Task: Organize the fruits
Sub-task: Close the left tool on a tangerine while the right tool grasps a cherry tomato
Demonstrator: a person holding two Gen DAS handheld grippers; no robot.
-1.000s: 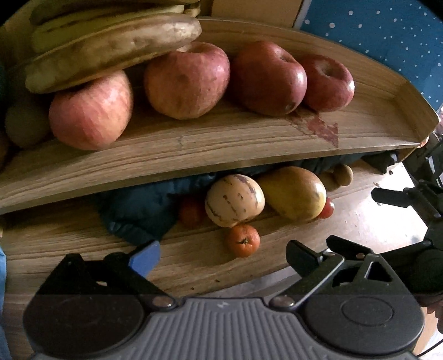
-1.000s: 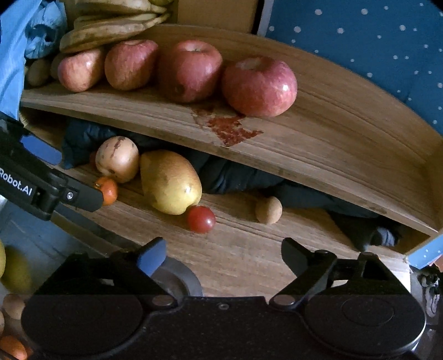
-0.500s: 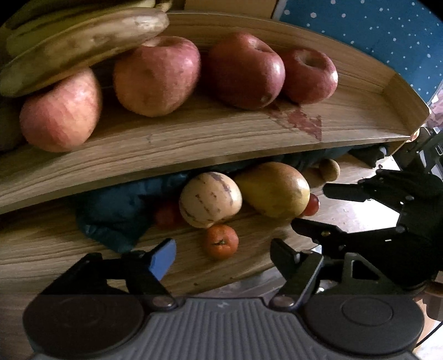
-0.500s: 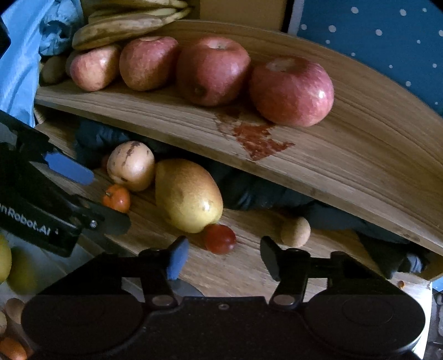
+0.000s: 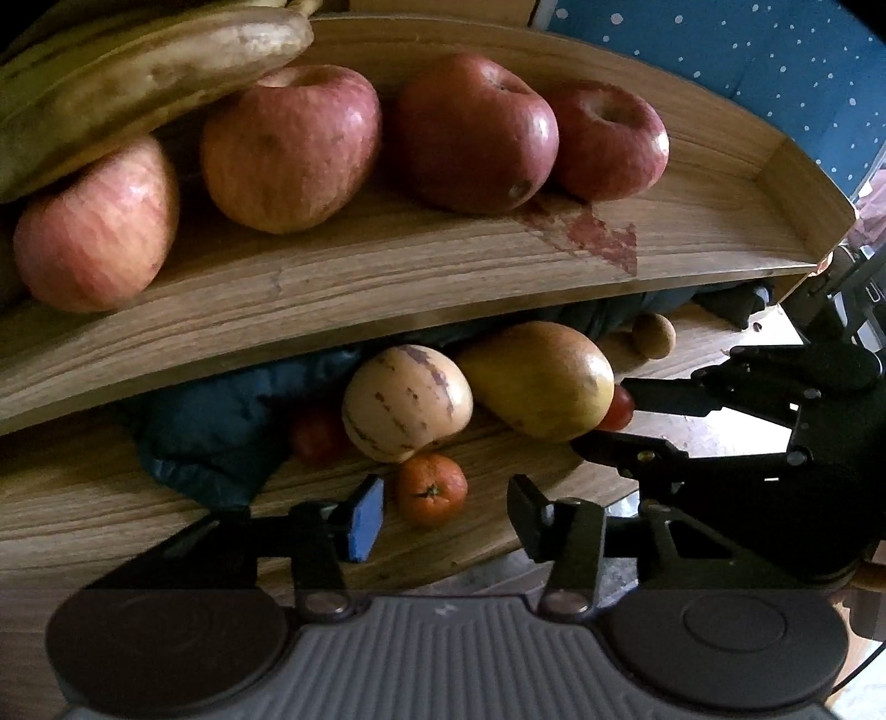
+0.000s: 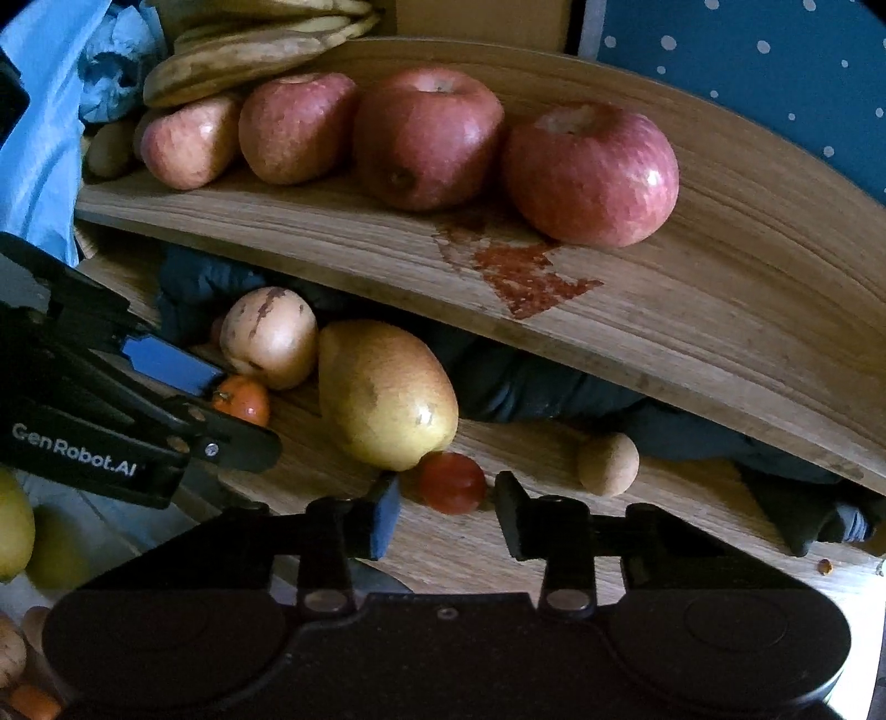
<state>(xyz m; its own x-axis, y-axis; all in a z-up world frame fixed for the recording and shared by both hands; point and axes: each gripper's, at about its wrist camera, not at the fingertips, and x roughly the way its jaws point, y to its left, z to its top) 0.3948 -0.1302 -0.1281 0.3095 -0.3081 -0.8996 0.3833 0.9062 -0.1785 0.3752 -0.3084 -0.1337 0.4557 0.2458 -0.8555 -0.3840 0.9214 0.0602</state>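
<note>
Left wrist view shows the left tool [image 5: 446,518] released, its fingers parted on either side of a small orange tangerine [image 5: 432,489] that sits on the near edge of the lower wooden shelf [image 5: 111,498], just in front of a pale striped round melon [image 5: 407,402]. Right wrist view shows the right tool [image 6: 446,512] likewise released and empty, lined up on a small red cherry tomato [image 6: 452,482] that touches the near end of a large yellow-green pear [image 6: 385,396]; a small tan round fruit [image 6: 607,462] lies further right, apart from them. On the upper wooden shelf [image 6: 692,310] four red apples [image 6: 426,138] stand in a row beside brown-spotted yellow bananas [image 6: 260,52], with a reddish stain [image 6: 520,271] near the front edge. Both tools seem set for a pick, so each wants to go a little further forward until the fruit sits fully between the fingers before clenching. Soft tomato skin likely calls for a gentle squeeze, and the pear could roll if nudged. Lifting straight back and low should keep clear of the shelf above.
</note>
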